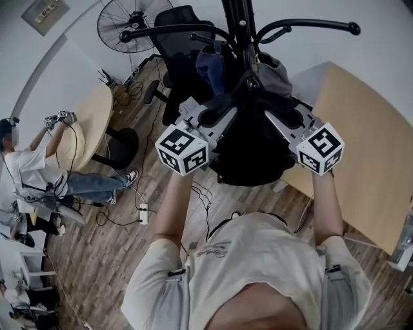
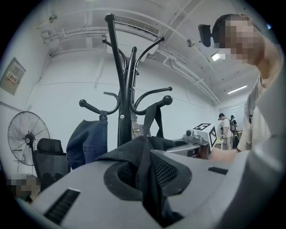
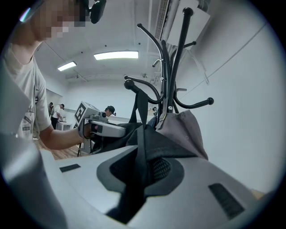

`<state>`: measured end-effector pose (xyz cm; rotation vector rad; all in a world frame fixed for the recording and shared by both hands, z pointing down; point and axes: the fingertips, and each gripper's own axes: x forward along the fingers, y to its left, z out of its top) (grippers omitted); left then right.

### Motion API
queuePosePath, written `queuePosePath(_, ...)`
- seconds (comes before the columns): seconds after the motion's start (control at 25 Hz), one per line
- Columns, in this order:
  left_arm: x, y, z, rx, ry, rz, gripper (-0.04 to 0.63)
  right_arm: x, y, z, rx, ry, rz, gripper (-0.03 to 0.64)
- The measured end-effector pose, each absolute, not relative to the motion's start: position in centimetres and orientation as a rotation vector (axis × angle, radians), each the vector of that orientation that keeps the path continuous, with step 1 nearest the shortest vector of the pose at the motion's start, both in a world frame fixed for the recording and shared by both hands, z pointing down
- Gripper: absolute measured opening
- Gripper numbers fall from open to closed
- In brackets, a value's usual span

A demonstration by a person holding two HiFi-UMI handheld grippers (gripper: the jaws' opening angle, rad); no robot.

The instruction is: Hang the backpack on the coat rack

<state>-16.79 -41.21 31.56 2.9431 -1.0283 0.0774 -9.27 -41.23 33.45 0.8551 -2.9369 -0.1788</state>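
- Currently, I have the backpack (image 1: 251,151) hanging against the near side of the coat rack (image 1: 237,26), between the two grippers.
- Left gripper (image 1: 221,109): the fingers (image 2: 80,192) are clamped on a fold of the black backpack fabric. Mesh padding shows in the gap just beside the fold.
- Right gripper (image 1: 276,117): the fingers (image 3: 214,188) are likewise closed on black backpack fabric, and a band of it runs up out of the grip.
- A backpack strap (image 2: 151,118) rises from the pack and is looped over a ball-tipped hook (image 2: 167,99) of the rack.
- Both grippers point level at the rack, one to the left of the pole and one to the right.
- A blue bag (image 2: 87,141) hangs from a hook left of the pole. A grey bag (image 3: 183,129) hangs right of the pole, touching the backpack.
- Far left of the rack I see a standing fan (image 1: 132,19) and a black office chair (image 1: 184,38).
- A wooden worktop (image 1: 368,129) lies right of the rack.
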Motion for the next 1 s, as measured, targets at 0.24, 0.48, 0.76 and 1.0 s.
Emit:
queuePosePath(0.24,-16.9,-40.8,31.7,2.962,-0.985,0.056,0.058,-9.2,-40.7,33.7,0.901,-2.929,-0.171,0.048)
queuePosePath(0.48,-17.1,-40.5,32.3,2.961,-1.053,0.045,0.06,-8.2,-40.7,33.8,1.044,-2.907,-0.145,0.085)
queuePosePath(0.76,-18.5,-39.4,32.6,2.922,-1.094,0.032,0.101,-5.9,-40.0,34.9,1.182,-2.849,-0.053,0.146)
queuePosePath(1.0,-19.4,-39.0,33.1,2.89,-1.129,0.027,0.109,-4.6,-38.6,35.4,1.258,-2.752,-0.083,0.139)
